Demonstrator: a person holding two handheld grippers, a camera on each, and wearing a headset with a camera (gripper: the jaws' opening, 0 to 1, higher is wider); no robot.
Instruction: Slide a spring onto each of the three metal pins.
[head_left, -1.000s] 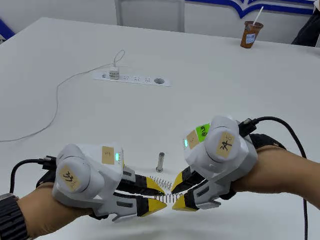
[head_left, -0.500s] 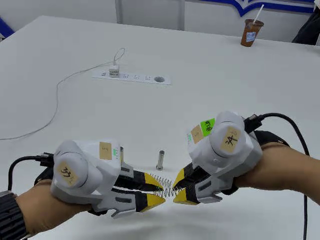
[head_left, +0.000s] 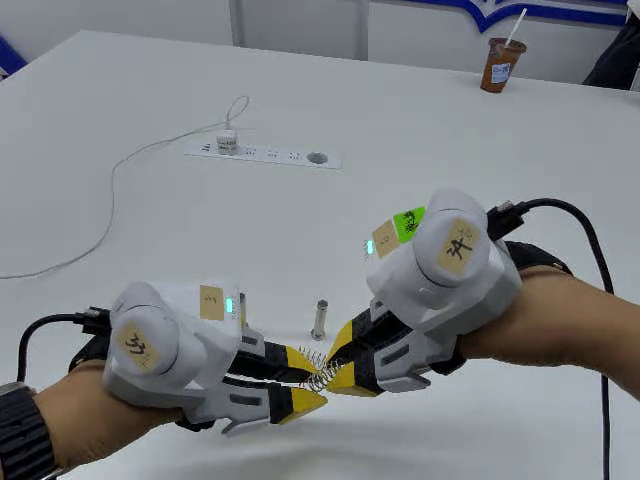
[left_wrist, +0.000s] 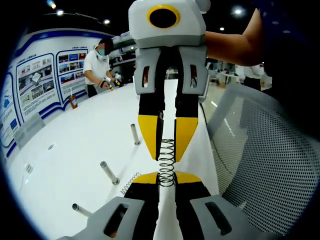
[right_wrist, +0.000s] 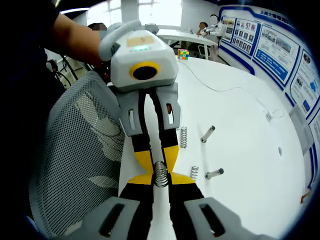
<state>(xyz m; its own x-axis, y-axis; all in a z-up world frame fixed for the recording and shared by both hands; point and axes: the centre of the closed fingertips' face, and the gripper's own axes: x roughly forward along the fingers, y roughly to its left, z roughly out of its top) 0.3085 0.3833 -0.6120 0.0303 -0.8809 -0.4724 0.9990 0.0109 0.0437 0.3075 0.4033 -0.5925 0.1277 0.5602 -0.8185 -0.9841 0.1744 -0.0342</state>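
Note:
A thin wire spring (head_left: 321, 374) is held between my two grippers just above the white table (head_left: 400, 180). My left gripper (head_left: 305, 381) is shut on one end and my right gripper (head_left: 340, 368) on the other, yellow tips almost meeting. In the left gripper view the spring (left_wrist: 166, 162) runs from my own jaws (left_wrist: 166, 179) up into the right gripper (left_wrist: 167, 142). Three upright metal pins (left_wrist: 135, 134) (left_wrist: 109, 172) (left_wrist: 80, 209) stand to the left, with a loose spring (left_wrist: 131, 179) lying nearby. The right gripper view shows two pins (right_wrist: 207, 134) (right_wrist: 214, 174) and two loose springs (right_wrist: 183, 136) (right_wrist: 194, 172).
A white power strip (head_left: 265, 156) with a plugged charger and its trailing cable lies mid-table. At the far right edge stands a drink cup (head_left: 500, 65) with a straw. A grey mesh chair (left_wrist: 260, 150) is beside the table. One pin (head_left: 320, 318) stands just beyond the gripper tips.
My right gripper has moved left and up toward the left one, so the stretch of spring between the tips is shorter. The left gripper has hardly moved.

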